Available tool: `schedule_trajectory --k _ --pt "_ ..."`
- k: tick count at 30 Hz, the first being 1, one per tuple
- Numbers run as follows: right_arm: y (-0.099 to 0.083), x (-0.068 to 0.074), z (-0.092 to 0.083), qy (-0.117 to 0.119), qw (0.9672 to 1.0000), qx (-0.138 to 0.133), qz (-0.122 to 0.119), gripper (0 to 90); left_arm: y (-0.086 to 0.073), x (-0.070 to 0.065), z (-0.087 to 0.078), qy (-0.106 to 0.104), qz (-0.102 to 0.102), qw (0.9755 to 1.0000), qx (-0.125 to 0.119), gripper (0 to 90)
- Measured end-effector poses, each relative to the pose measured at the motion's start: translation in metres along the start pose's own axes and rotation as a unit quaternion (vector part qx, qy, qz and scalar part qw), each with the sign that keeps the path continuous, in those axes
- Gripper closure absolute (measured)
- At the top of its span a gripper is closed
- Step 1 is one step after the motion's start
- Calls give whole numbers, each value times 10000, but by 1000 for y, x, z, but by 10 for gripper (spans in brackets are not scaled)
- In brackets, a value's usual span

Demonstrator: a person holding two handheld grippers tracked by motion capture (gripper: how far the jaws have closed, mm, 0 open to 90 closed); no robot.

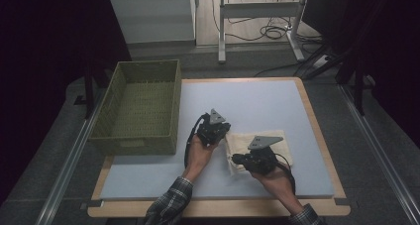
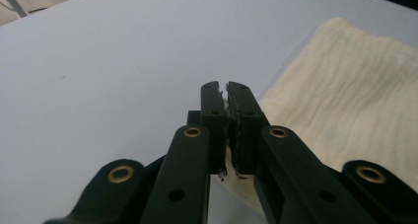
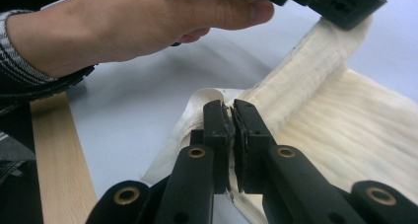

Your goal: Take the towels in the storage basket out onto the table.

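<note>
Two tools clamp one edge of the cream woven cloth (image 1: 260,148) near the counter's (image 1: 257,98) front-right: left tool (image 2: 226,88), right tool (image 3: 227,105). Fold likely just starting; green wicker basket (image 1: 141,108) empty.

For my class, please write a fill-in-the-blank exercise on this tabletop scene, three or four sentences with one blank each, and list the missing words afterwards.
1. The woven basket stands at the ____ side of the table in the high view.
2. Both grippers are shut on the edge of a cream ____.
3. The left gripper and right gripper hold the same ____ edge of it, in the high view.
4. The pad that covers the table is pale ____.

Missing words: left; cloth; left; blue
</note>
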State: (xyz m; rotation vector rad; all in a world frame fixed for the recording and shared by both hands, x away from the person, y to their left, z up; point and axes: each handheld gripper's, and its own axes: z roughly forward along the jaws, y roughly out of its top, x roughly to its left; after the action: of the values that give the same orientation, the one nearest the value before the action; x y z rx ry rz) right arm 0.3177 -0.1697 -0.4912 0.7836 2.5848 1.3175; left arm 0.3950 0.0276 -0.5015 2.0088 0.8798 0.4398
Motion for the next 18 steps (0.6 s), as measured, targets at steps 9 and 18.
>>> schedule_trajectory --k 9,18 --pt "-19 -20 -28 -286 9993 -100 215 849 26 -23 26 -174 299 9994 35 863" --pt "-43 -39 -56 -540 9970 -211 505 848 42 -42 52 -465 430 9979 110 862"
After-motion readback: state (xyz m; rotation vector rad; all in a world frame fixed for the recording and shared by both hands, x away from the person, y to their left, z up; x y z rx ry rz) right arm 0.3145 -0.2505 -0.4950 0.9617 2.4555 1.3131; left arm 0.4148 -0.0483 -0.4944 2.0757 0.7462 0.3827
